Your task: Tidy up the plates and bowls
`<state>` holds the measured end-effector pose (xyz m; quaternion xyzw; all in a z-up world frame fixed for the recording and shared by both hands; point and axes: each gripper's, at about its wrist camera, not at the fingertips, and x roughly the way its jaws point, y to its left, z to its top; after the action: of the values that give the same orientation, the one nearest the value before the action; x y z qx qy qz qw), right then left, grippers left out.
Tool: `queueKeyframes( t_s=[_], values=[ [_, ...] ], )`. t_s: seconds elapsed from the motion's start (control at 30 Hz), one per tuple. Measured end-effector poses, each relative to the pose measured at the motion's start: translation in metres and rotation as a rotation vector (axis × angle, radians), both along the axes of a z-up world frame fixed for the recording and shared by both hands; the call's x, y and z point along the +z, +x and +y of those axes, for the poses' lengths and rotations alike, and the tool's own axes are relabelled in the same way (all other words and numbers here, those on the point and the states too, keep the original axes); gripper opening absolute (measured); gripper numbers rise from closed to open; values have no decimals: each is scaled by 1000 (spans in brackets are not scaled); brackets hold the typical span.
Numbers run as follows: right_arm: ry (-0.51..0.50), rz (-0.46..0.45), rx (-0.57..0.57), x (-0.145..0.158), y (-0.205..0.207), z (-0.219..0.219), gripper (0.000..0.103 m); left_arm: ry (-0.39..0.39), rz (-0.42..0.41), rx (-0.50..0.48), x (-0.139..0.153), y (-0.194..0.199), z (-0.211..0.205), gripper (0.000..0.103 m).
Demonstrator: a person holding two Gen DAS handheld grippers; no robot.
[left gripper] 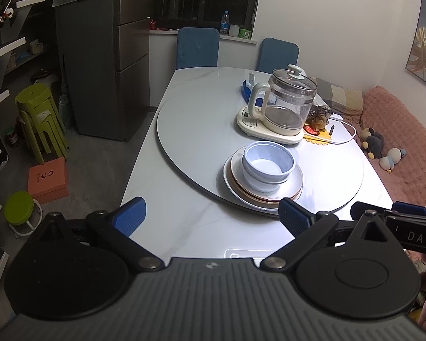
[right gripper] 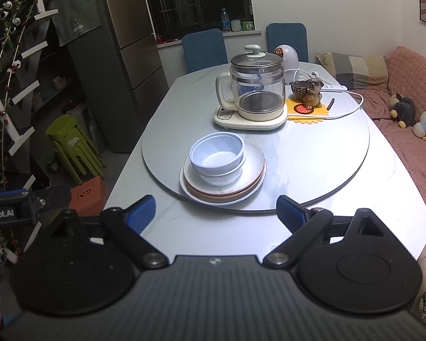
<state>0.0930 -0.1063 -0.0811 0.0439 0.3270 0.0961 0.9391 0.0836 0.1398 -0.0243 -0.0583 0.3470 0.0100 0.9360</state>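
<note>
Two pale blue bowls (left gripper: pixel 267 164) (right gripper: pixel 217 155) sit nested on a stack of plates (left gripper: pixel 292 183) (right gripper: pixel 252 170), white over brownish ones, at the near edge of the round turntable (left gripper: pixel 201 130) (right gripper: pixel 312 164). My left gripper (left gripper: pixel 213 217) is open and empty, held above the table's near edge, short of the stack. My right gripper (right gripper: pixel 215 213) is open and empty, also short of the stack. Each gripper shows at the edge of the other's view: the right one (left gripper: pixel 394 213) and the left one (right gripper: pixel 28 199).
A glass kettle on a white base (left gripper: pixel 281 108) (right gripper: pixel 255 93) stands behind the stack. A dog figurine (right gripper: pixel 312 91) and a yellow mat (right gripper: pixel 306 113) lie to its right. Blue chairs (left gripper: pixel 197 47) stand at the far side, a pink sofa (right gripper: pixel 411 119) on the right, green stools (left gripper: pixel 39 119) on the left.
</note>
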Motion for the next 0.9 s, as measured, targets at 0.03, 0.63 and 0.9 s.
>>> queueKeyframes(
  t_s=[0.03,0.63,0.9],
  values=[
    [0,0,0,0,0,0,93,0,1,0,0,1,0,101],
    [-4,12,4,-5,7,4,93,-11,12,1,-10,10,6,101],
    [-1,15,1,-6,9,6,93,-10,15,-1,-11,13,7,101]
  ],
)
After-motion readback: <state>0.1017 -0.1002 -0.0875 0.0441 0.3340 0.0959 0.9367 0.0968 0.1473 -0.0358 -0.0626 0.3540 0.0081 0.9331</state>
